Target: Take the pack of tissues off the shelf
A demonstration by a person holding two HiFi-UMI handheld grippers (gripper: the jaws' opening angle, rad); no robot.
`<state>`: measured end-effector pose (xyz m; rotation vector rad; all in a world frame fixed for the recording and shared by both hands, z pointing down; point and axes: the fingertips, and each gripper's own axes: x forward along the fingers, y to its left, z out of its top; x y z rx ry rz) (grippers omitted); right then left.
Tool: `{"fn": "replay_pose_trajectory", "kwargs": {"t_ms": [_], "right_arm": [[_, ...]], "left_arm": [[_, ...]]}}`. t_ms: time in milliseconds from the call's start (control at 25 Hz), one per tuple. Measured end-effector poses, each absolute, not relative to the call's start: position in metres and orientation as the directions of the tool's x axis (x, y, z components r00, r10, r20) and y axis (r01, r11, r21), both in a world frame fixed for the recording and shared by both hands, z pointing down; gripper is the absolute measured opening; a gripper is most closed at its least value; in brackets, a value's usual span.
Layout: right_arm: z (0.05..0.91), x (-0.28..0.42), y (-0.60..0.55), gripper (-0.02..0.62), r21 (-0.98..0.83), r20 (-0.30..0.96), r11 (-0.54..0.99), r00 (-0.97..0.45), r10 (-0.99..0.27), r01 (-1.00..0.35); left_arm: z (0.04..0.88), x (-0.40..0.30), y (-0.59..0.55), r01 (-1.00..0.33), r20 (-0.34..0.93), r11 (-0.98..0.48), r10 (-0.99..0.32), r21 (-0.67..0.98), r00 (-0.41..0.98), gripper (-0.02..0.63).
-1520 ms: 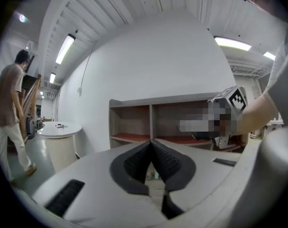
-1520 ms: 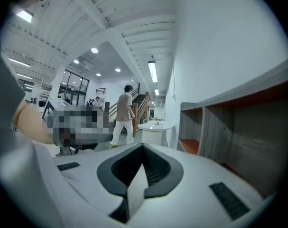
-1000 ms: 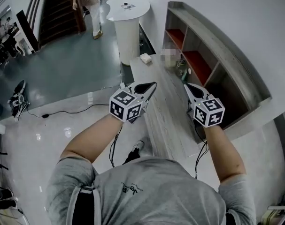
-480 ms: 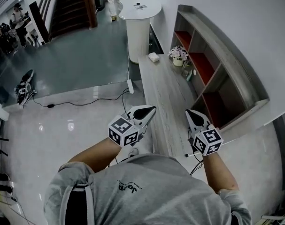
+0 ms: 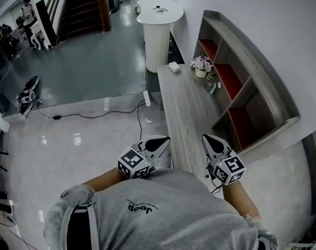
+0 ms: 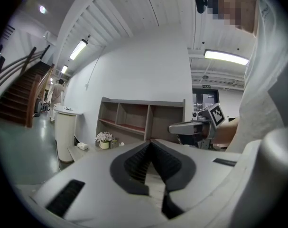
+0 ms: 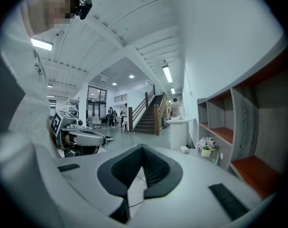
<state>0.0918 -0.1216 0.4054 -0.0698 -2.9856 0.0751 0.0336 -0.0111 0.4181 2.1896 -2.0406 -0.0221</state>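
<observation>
The pack of tissues (image 5: 174, 66) is a small white packet lying at the far end of a long wooden counter (image 5: 186, 119); it also shows small in the left gripper view (image 6: 82, 146) and the right gripper view (image 7: 184, 149). My left gripper (image 5: 166, 139) hovers off the counter's near left corner, shut and empty (image 6: 151, 142). My right gripper (image 5: 205, 137) hangs over the near end of the counter, its jaws also together with nothing between them (image 7: 143, 147). Both are far from the tissues.
A pot of flowers (image 5: 201, 64) and small bottles (image 5: 213, 86) stand on the counter past the middle. A wall shelf unit (image 5: 236, 82) with red-lined compartments runs along the right. A round white pedestal table (image 5: 158, 20) stands beyond the counter. A cable (image 5: 95, 113) lies on the glossy floor.
The person has backed away from the counter: both grippers now sit at its near end instead of over its middle, and the tissues lie farther off. Both stay shut.
</observation>
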Motion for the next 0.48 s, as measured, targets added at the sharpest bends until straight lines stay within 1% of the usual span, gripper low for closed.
{"fn": "replay_pose_trajectory", "kwargs": {"t_ms": [480], "right_arm": [[0.408, 0.084, -0.117, 0.006, -0.04, 0.165, 0.997, -0.984, 0.07, 0.064]], "left_arm": [[0.415, 0.022, 0.001, -0.993, 0.068, -0.027, -0.997, 0.119, 0.035, 0.011]]}}
